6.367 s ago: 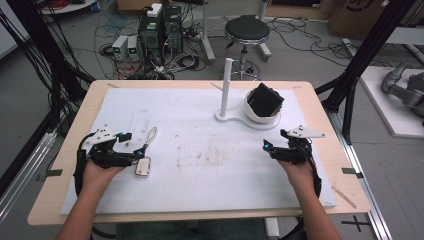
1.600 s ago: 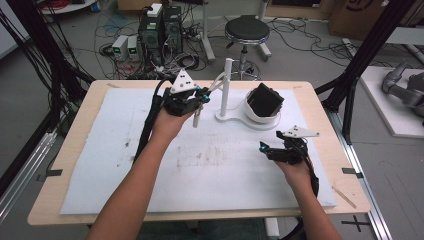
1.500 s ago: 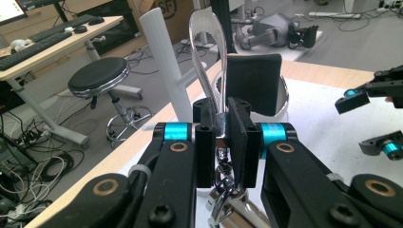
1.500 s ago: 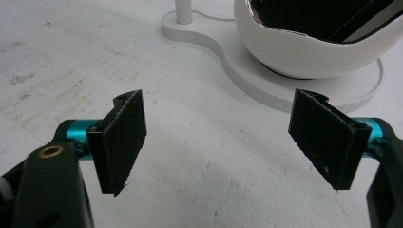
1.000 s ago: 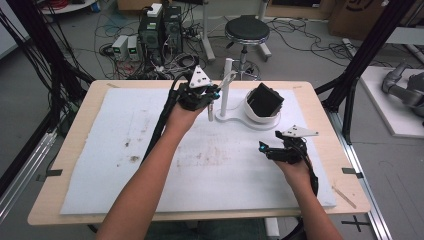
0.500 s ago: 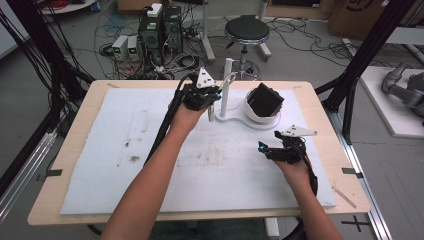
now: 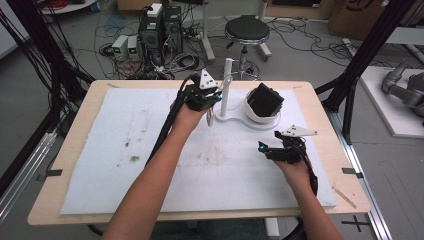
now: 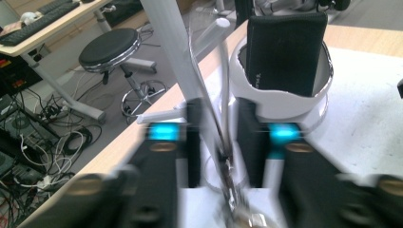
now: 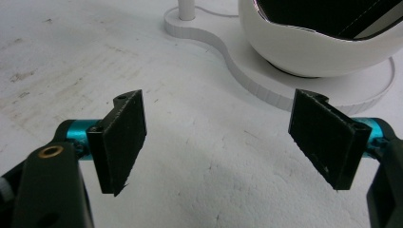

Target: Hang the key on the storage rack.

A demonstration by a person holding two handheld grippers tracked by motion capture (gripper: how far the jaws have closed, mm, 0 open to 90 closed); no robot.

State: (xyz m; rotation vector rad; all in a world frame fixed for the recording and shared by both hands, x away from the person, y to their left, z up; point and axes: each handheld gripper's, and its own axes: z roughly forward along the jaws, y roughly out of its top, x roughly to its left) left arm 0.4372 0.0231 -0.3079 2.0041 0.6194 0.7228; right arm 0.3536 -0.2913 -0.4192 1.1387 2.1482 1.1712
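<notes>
Left gripper [image 7: 209, 102] beside the white stand's post [image 7: 226, 87], jaws pinched on a thin loop [image 8: 223, 142]. Right gripper [image 9: 216, 142] jaws wide apart, empty, white bowl [image 9: 304, 52] ahead.

Round black stool [image 7: 246, 31] beyond the table [image 7: 90, 115], computer towers [image 7: 161, 25] amid floor cables, keyboard [image 8: 33, 21] on a desk
</notes>
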